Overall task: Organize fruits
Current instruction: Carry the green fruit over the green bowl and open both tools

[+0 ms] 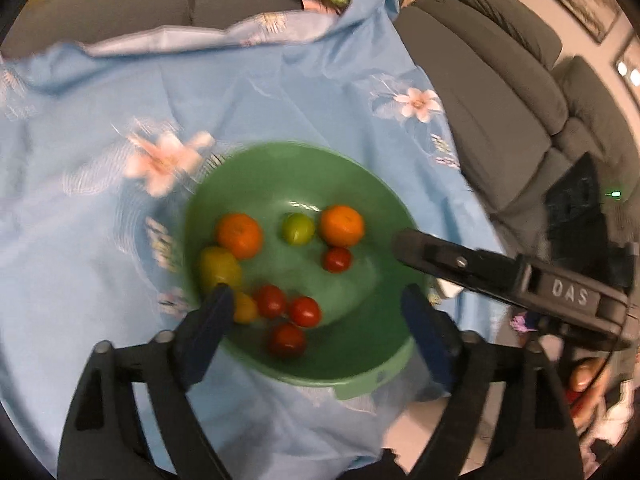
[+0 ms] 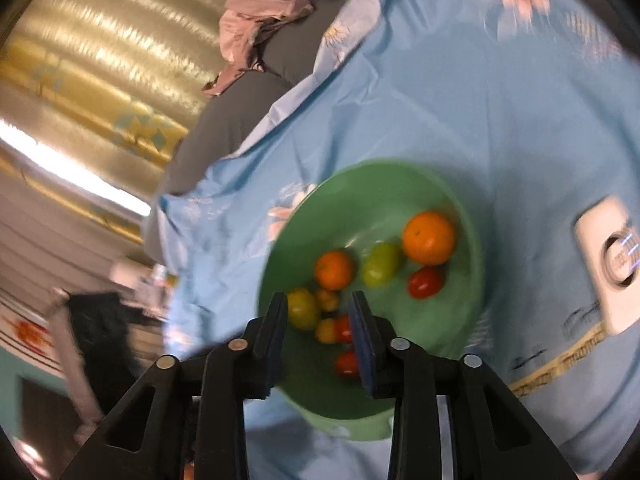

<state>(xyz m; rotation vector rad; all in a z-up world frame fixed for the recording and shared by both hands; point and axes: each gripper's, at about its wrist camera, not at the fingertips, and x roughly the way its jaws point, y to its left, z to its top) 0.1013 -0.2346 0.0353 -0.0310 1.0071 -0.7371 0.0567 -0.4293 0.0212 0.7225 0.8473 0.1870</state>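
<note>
A green bowl [image 1: 288, 176] sits on a blue flowered cloth [image 1: 280, 100]. It holds two oranges [image 1: 239, 235], a green fruit [image 1: 298, 228], a yellow-green one [image 1: 219, 266], small yellow ones and several red tomatoes [image 1: 305, 311]. My left gripper [image 1: 316, 300] hangs over the bowl's near side, open wide, with nothing between its fingers. My right gripper [image 2: 319, 312] is over the near edge of the same bowl [image 2: 360, 176]. Its fingers stand a little apart and grip nothing, and fruit lies below the gap. In the left wrist view the right gripper [image 1: 404, 246] reaches in from the right.
A grey sofa [image 1: 500, 120] runs behind and to the right of the cloth, with crumpled clothes [image 2: 256, 28] on it. A white device [image 2: 612, 264] and a yellow printed strip [image 2: 560, 364] lie on the cloth right of the bowl. A person's hand [image 1: 584, 376] shows at the lower right.
</note>
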